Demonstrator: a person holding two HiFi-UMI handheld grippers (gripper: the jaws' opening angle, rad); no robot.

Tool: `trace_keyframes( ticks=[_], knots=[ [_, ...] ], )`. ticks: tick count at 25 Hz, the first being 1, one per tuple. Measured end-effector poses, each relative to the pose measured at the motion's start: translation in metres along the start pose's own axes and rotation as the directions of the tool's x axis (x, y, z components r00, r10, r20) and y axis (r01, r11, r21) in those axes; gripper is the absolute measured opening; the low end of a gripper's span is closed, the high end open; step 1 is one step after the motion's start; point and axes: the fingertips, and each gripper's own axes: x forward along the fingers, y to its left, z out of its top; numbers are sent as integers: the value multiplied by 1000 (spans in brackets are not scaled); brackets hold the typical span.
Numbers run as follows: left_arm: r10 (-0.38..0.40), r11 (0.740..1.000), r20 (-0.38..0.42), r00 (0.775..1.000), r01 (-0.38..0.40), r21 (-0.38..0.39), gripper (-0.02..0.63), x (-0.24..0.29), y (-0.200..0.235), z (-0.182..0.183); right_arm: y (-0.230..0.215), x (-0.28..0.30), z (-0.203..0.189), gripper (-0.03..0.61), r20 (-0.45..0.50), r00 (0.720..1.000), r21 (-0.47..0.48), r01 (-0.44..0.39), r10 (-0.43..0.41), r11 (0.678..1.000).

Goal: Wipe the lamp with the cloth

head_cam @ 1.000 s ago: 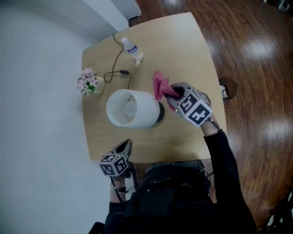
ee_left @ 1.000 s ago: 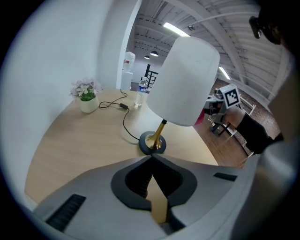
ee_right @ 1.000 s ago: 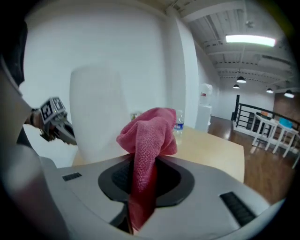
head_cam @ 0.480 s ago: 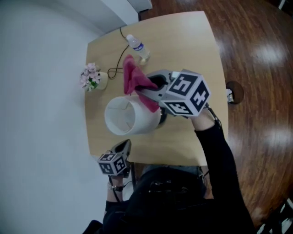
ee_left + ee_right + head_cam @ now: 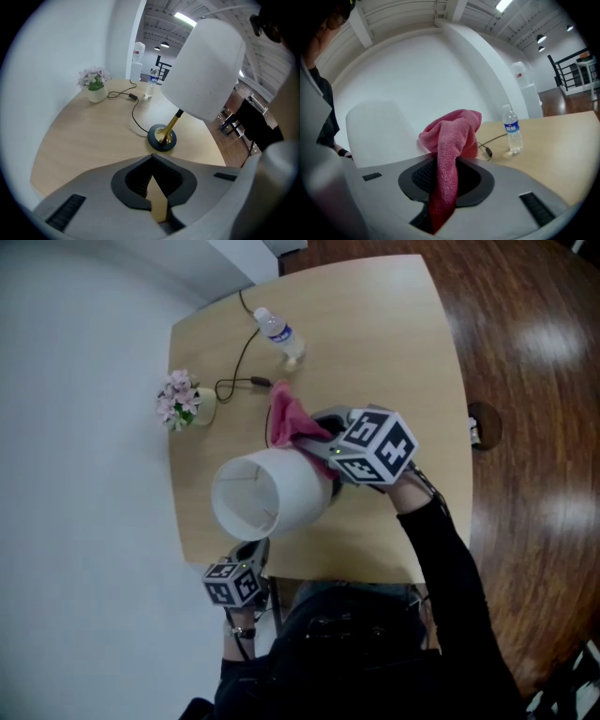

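Your right gripper (image 5: 314,439), fingers clenched on the pink cloth (image 5: 286,416), has moved from beside the lamp (image 5: 267,493) to over its right end, hiding its base mid-bench (image 5: 375,343); your left gripper (image 5: 251,554) stays clenched, empty.

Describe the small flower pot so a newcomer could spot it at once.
Find the light wooden table with the white lamp. At its edge by the white wall, beyond the lamp, stands the flower pot. Only it carries pale pink blossoms; the nearby water bottle is clear.
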Motion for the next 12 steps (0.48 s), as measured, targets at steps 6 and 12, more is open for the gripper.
trace_keyframes(
  ticks=[6,12],
  knots=[
    [-19,1000,-20,1000,19,2,0,8,-2,-1,-32,3,-50,81,-120,987,10,104,-102,995],
    [-31,999,-13,999,31,13,0,8,-4,4,-48,-14,-27,81,-56,985,43,166,-164,985]
  ],
)
